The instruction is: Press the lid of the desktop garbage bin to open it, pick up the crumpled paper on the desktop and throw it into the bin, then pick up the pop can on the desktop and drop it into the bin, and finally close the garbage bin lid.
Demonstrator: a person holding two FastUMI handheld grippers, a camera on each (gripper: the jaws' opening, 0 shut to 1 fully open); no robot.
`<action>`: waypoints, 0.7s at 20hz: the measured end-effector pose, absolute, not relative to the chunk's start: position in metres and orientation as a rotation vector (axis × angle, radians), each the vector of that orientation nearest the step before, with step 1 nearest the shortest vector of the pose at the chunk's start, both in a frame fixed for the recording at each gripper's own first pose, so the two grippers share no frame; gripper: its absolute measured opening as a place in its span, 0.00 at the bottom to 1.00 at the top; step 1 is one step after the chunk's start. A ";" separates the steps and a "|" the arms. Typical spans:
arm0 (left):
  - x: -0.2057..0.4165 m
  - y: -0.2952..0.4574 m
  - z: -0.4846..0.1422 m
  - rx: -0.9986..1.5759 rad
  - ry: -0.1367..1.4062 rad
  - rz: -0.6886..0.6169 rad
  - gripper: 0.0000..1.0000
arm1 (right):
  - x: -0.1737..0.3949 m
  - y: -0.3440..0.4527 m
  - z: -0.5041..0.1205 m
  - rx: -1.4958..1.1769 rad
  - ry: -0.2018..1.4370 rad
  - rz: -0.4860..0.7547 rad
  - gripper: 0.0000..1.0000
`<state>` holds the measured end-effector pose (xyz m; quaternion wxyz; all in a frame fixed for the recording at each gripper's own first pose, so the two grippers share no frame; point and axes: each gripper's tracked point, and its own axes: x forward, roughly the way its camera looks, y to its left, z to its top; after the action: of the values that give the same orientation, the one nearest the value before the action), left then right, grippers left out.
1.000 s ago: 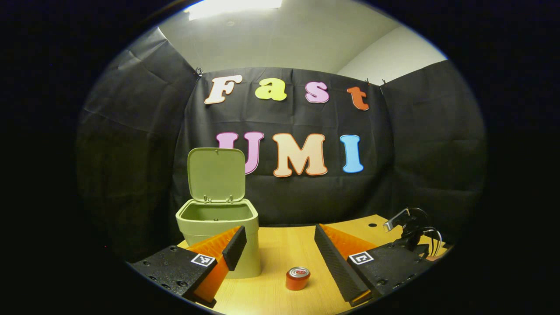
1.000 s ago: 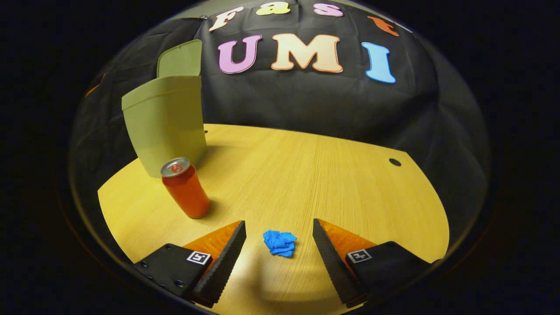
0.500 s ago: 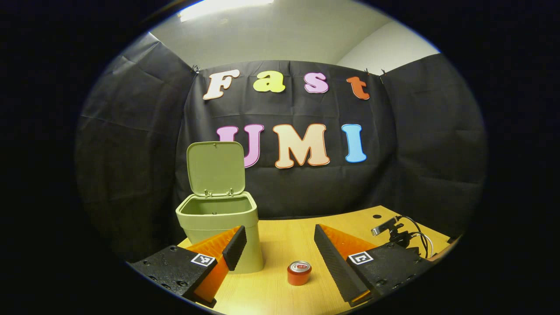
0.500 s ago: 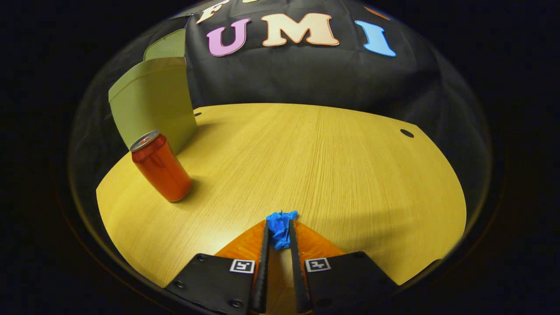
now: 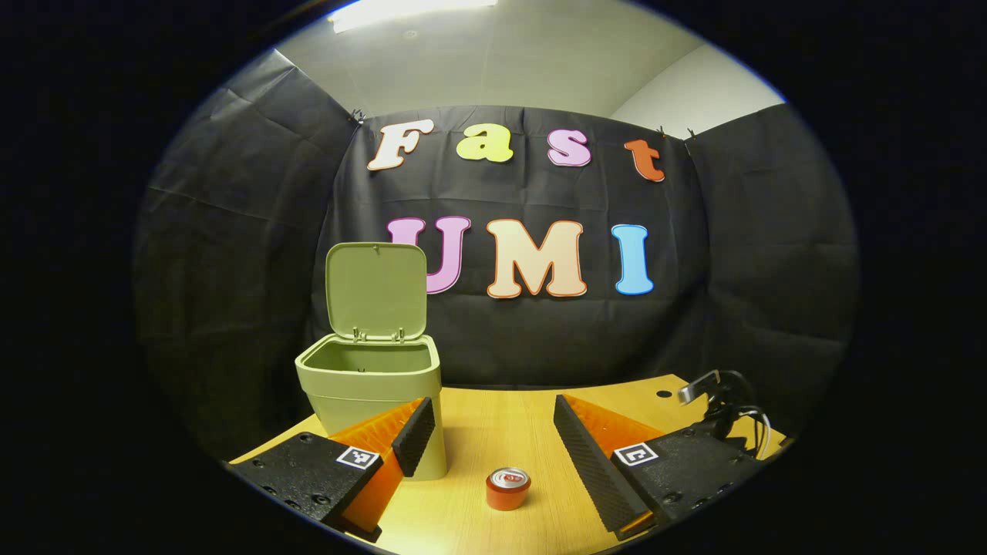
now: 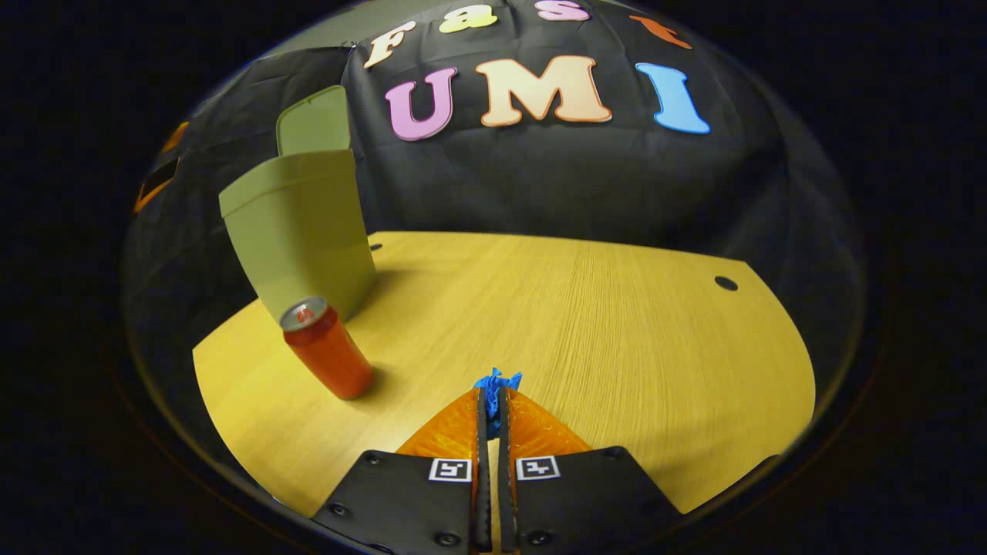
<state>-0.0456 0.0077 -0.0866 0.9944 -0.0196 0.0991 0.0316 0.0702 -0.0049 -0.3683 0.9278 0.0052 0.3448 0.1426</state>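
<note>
Paper (image 6: pixel 496 383), blue and crumpled, sat pinched between the right gripper (image 6: pixel 490 401) fingers above the table (image 6: pixel 617 331); such a thin bite could let it slip. The red can (image 6: pixel 328 351) stood before the open bin (image 6: pixel 301 223), risking a knock. The left gripper (image 5: pixel 493 432) hung wide, holding nothing.

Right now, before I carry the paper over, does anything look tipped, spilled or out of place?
Nothing stands out. The bin stands upright with its lid raised, the pop can is upright on the desk beside it, and the right gripper is closed on the crumpled paper.
</note>
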 end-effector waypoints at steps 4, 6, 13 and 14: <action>-0.032 0.024 -0.097 -0.070 0.216 0.033 0.94 | 0.103 0.021 -0.288 0.014 0.539 0.274 0.07; -0.026 0.038 -0.098 -0.086 0.212 0.011 0.93 | 0.120 0.043 -0.243 0.022 0.451 0.277 0.06; -0.032 0.113 -0.114 -0.015 0.225 0.006 0.92 | 0.171 0.160 -0.128 0.024 0.239 0.357 0.06; -0.034 0.120 -0.116 -0.014 0.228 0.007 0.92 | 0.175 0.176 -0.122 0.026 0.228 0.373 0.06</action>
<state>-0.0345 0.1197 -0.1160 0.9935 -0.0072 0.1137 0.0036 0.1752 0.1757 -0.1222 0.9761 0.0130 0.1133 0.1850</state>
